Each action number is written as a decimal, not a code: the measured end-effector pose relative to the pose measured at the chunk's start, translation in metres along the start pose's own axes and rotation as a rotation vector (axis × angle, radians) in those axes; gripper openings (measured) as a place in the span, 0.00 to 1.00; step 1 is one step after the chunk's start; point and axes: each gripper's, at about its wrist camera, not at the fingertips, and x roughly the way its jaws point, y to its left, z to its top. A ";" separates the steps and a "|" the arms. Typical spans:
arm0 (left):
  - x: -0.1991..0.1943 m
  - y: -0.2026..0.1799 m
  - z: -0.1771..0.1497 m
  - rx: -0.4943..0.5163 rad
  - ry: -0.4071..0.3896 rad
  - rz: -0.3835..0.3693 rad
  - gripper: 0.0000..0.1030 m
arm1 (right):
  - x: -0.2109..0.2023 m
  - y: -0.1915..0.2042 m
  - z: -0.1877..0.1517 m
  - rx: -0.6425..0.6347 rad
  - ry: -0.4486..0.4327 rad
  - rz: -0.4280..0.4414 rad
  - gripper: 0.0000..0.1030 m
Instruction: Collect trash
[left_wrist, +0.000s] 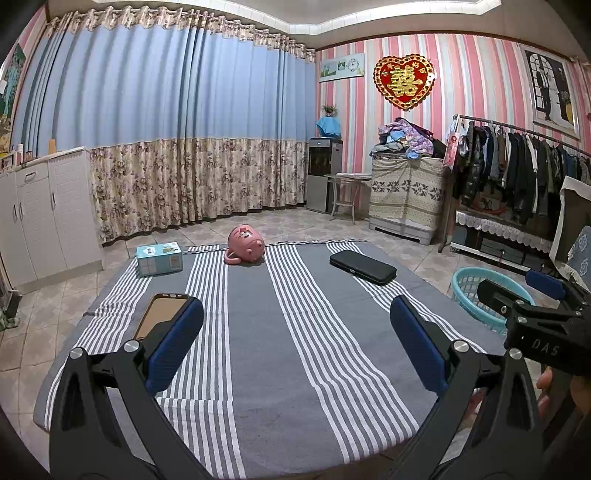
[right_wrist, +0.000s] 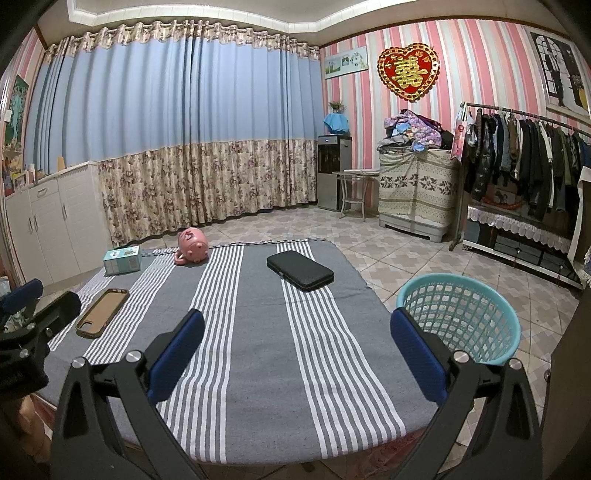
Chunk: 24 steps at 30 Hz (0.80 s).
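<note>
A table under a grey cloth with white stripes (left_wrist: 288, 350) (right_wrist: 266, 332) holds four things. A brown phone case (left_wrist: 160, 314) (right_wrist: 102, 312) lies at the left. At the far edge are a light blue box (left_wrist: 159, 258) (right_wrist: 122, 259) and a pink pig-shaped toy (left_wrist: 246, 244) (right_wrist: 192, 246). A black zip case (left_wrist: 362, 266) (right_wrist: 300, 270) lies at the far right. A turquoise basket (right_wrist: 461, 317) (left_wrist: 476, 295) stands on the floor to the table's right. My left gripper (left_wrist: 295, 347) is open above the near cloth, its left finger overlapping the phone case. My right gripper (right_wrist: 297, 350) is open and empty, near the basket.
White cabinets (left_wrist: 40, 214) line the left wall. A clothes rack (right_wrist: 532, 155) and a covered chest (right_wrist: 417, 192) stand at the right, with a water dispenser (right_wrist: 334, 171) in the corner. Tiled floor (right_wrist: 406, 258) surrounds the table. A hand (left_wrist: 546, 387) holds the other gripper at the right edge.
</note>
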 end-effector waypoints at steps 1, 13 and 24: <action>0.000 0.001 0.001 -0.001 0.000 0.000 0.95 | 0.001 0.000 0.000 0.000 0.000 0.000 0.96; -0.001 0.001 0.001 -0.002 -0.002 0.001 0.95 | -0.002 0.002 0.000 -0.004 0.002 0.000 0.96; -0.002 0.003 0.003 0.000 -0.002 -0.002 0.95 | 0.000 0.003 -0.001 0.000 0.005 0.002 0.96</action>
